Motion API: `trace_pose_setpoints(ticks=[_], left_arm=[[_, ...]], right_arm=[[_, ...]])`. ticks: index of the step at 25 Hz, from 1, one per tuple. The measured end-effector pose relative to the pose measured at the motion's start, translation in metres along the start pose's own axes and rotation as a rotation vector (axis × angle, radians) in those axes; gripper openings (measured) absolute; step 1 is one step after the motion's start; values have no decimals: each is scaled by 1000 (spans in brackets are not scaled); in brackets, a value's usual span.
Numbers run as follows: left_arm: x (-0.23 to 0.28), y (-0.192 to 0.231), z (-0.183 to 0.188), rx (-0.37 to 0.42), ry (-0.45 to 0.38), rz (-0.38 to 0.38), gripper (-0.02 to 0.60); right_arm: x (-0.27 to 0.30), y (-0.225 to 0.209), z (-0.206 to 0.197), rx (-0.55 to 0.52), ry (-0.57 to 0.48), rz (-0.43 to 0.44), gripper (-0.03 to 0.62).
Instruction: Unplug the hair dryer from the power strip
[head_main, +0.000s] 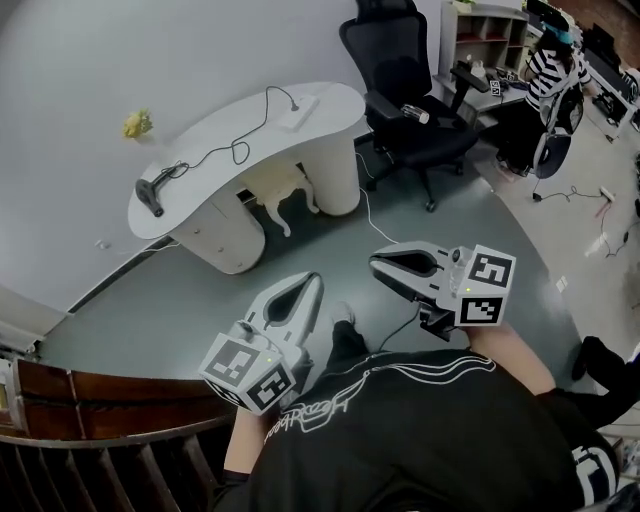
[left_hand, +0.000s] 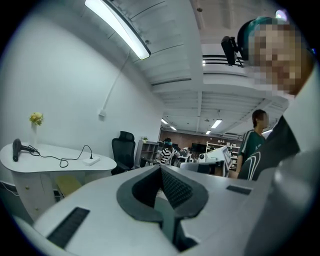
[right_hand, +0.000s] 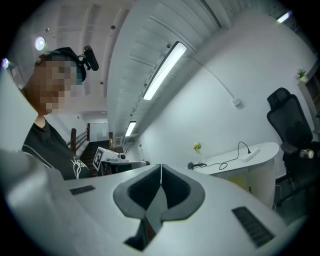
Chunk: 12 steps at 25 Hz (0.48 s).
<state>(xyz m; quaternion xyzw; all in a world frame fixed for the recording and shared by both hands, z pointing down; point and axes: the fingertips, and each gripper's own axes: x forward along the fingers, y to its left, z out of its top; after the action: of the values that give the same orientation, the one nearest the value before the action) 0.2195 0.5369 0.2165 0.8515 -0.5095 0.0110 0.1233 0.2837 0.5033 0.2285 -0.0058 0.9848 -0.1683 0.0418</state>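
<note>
Left gripper (head_main: 311, 281): my jaws are pressed together with nothing between the ribbed dark pads; the shell is smooth grey plastic.
Right gripper (head_main: 377, 262): my jaws are closed too, the tips meeting in a thin seam, and they are empty.
Hair dryer (head_main: 150, 192): dark and smooth, lying at the left end of the surface, well apart from both my grippers.
Power strip (head_main: 300, 108): a flat white bar near the right end of the surface.
Cord (head_main: 232, 150): thin and black, looping from the hair dryer to a plug seated in the power strip.
Surface (head_main: 200, 178): glossy white, a curved kidney shape on rounded pedestals.
Chair (head_main: 405, 95): black, padded, on wheels, just beside the surface.
</note>
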Motion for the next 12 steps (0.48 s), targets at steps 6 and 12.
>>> trace_pose_setpoints(ticks=[6, 12], left_arm=[[43, 74, 11, -35, 20, -14, 3], [96, 180, 26, -79, 67, -40, 3]], right_arm=[[44, -70, 9, 32, 11, -21, -2], [107, -162, 24, 94, 7, -62, -2]])
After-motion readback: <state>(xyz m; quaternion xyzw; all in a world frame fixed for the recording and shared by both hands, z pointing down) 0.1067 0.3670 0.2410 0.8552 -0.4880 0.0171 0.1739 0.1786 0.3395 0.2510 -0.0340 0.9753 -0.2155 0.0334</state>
